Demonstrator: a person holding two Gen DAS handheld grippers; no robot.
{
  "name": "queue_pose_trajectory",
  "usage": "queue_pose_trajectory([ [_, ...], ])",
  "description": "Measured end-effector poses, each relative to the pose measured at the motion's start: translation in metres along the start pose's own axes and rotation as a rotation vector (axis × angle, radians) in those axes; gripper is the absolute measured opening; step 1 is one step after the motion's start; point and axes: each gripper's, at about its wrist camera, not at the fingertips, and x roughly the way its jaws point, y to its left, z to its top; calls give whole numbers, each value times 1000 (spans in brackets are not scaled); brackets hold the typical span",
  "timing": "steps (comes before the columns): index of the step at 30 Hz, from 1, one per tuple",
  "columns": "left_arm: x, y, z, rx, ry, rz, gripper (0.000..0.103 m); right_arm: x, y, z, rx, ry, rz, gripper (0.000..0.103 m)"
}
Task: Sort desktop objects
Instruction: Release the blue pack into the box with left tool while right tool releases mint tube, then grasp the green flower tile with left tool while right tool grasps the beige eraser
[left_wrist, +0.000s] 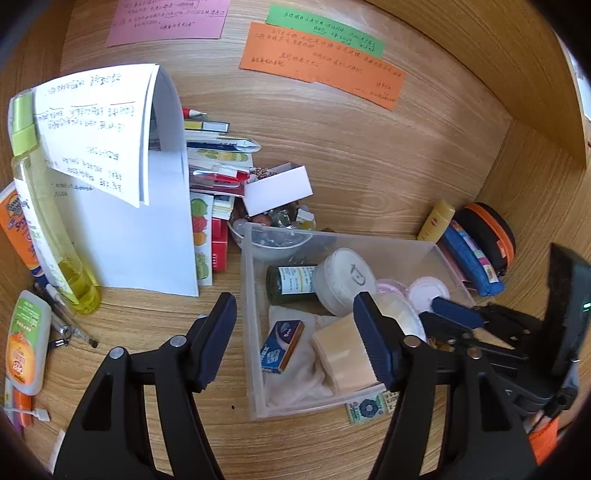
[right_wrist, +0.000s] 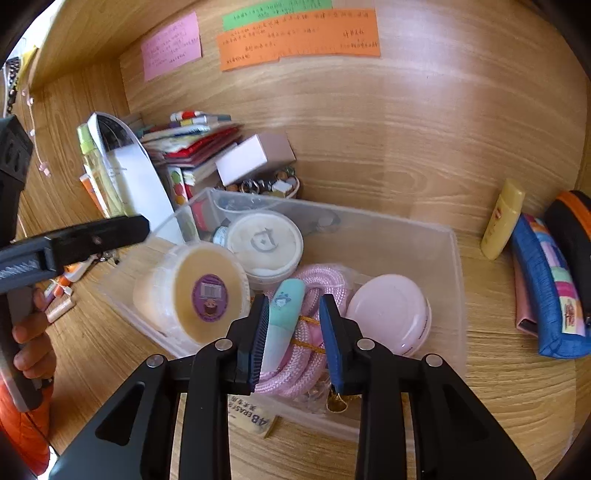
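Item: clear plastic bin (right_wrist: 452, 258) on the wooden table (right_wrist: 369, 147), serving as the collecting place for small toiletries.

Contents ahead of the right gripper (right_wrist: 293, 332): a mint-green tube (right_wrist: 284, 321) lying on a coil of pink rope (right_wrist: 314, 291). The tube sits between the jaws, which stand apart; the left pad seems just beside it rather than pressing, though the angle makes contact hard to judge. I read this as released, the tube dropped where it belongs. Right of the gripper: a pink round case (right_wrist: 391, 314). Left of it: a cream tub with a purple label (right_wrist: 199, 295); beyond, a white lidded jar (right_wrist: 264, 243).

Left gripper (left_wrist: 295, 339): jaws wide, holding nothing, straddling the bin's near-left wall above a small blue box (left_wrist: 282, 345) and a beige block (left_wrist: 341, 354).

Unsorted, far right of the right gripper: yellow bottle (right_wrist: 502, 218), blue pouch (right_wrist: 550, 288). Left of the left gripper: green-capped bottle (left_wrist: 48, 206), papers (left_wrist: 110, 140).
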Motion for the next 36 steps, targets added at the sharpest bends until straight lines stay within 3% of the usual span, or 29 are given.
queue_pose_trajectory([
  [3, -5, -1, -3, 6, -18, 7, 76, -14, 5, -3, -7, -38, -31, 55],
  [11, -27, -5, -16, 26, -77, 45, 91, -37, 15, -16, -27, -55, -65, 68],
  [21, -41, -1, -37, 66, -65, 97, 92, -44, 16, -40, -27, -28, -119, 69],
  [29, -45, 14, -56, 41, -46, 80, 92, -41, 34, -58, -74, 18, -63, 70],
  [36, -43, 14, -75, 63, 6, 33, 92, 1, 31, -73, -46, 178, -67, 70],
])
